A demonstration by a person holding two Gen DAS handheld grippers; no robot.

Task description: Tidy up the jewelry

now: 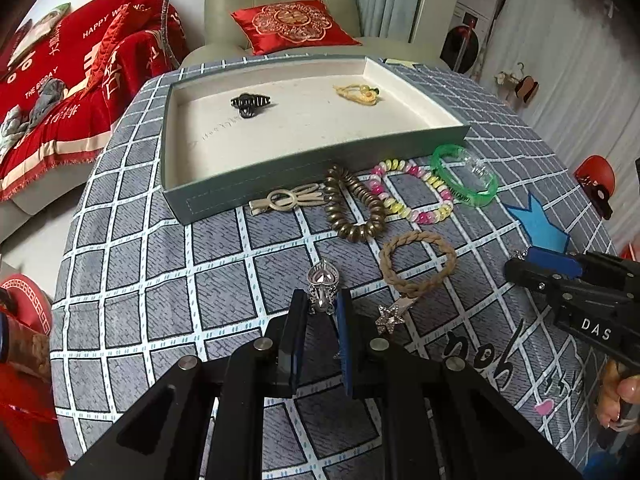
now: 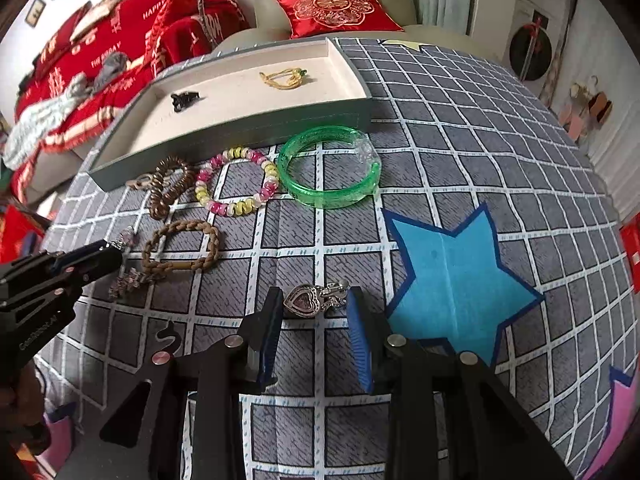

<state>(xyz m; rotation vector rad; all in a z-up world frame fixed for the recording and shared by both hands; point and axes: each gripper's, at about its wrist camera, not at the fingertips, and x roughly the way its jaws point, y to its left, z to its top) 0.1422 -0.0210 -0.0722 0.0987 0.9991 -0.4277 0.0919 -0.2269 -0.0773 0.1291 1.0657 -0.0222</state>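
A grey tray [image 1: 256,196] [image 2: 224,136] holds a black claw clip [image 1: 250,103] and a yellow cord bracelet [image 1: 357,94]. In front of it lie a beige hair clip [image 1: 284,199], a bronze coil tie [image 1: 354,208], a pink-yellow bead bracelet [image 1: 412,190], a green bangle [image 1: 466,180], a braided tie [image 1: 418,262] and a star clip [image 1: 394,316]. My left gripper [image 1: 322,304] is shut on a silver heart earring [image 1: 322,288]. My right gripper [image 2: 316,306] is open around a silver heart earring [image 2: 306,300] that lies on the cloth.
The round table has a grey checked cloth [image 1: 160,264] with a blue star patch [image 2: 456,276]. A green armchair with a red cushion [image 1: 294,24] and a sofa with a red blanket [image 1: 68,80] stand behind.
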